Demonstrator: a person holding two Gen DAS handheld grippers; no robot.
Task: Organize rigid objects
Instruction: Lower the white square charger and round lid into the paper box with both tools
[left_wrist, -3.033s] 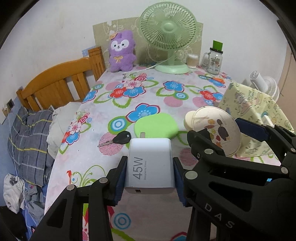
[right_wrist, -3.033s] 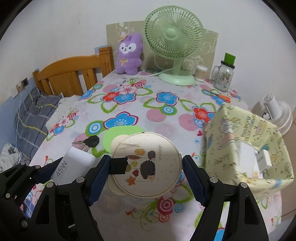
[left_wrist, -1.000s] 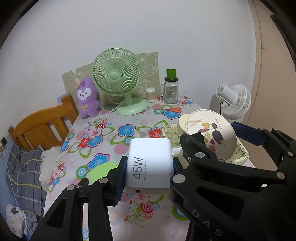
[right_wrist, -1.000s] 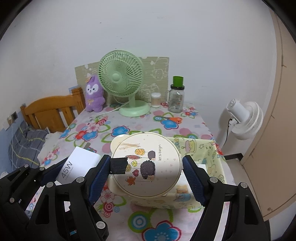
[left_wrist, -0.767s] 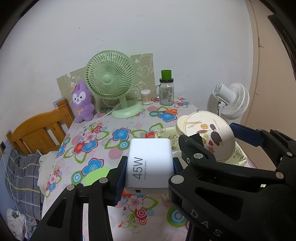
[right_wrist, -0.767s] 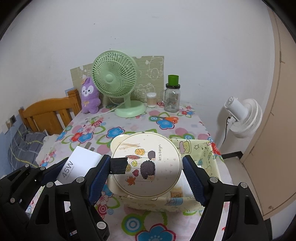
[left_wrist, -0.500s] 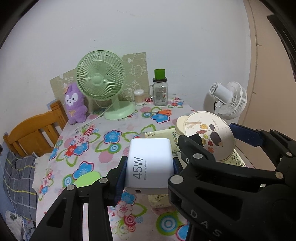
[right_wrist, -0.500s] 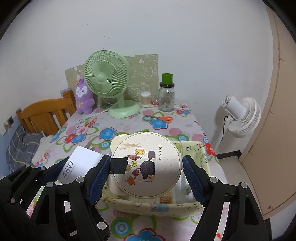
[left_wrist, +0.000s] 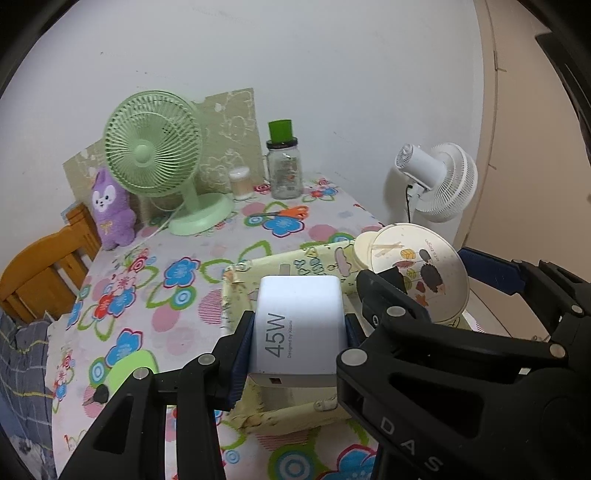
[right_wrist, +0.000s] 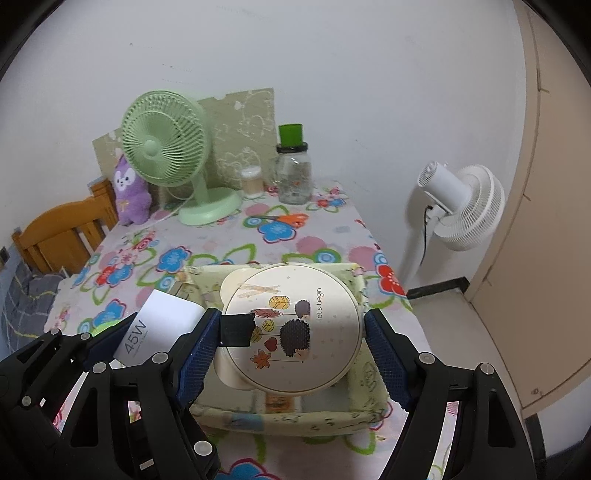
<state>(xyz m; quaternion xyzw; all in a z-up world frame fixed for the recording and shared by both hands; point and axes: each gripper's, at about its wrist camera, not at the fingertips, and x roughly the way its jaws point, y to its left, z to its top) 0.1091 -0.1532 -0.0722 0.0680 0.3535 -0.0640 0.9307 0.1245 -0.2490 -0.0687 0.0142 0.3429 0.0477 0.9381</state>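
My left gripper (left_wrist: 295, 339) is shut on a white 45W charger (left_wrist: 297, 328), held in the air over the left part of a pale yellow fabric basket (left_wrist: 236, 291). My right gripper (right_wrist: 291, 347) is shut on a round cream case (right_wrist: 291, 328) printed with a hedgehog and leaves; it hangs over the same basket (right_wrist: 280, 417). In the left wrist view the round case (left_wrist: 417, 273) shows at the right. The right wrist view has the charger (right_wrist: 159, 328) at the left. What lies inside the basket is mostly hidden.
The floral tablecloth (left_wrist: 155, 295) carries a green desk fan (left_wrist: 155, 155), a purple plush (left_wrist: 110, 206), a glass jar with a green lid (left_wrist: 284, 166) and a small cup at the back. A green disc (left_wrist: 129, 373) and a key (left_wrist: 98, 395) lie at the left. A white floor fan (right_wrist: 461, 206) stands beyond the right edge.
Both grippers have moved right and slightly down with their loads; the basket, earlier ahead of them, now lies under the charger and the round case. Both grips are unchanged.
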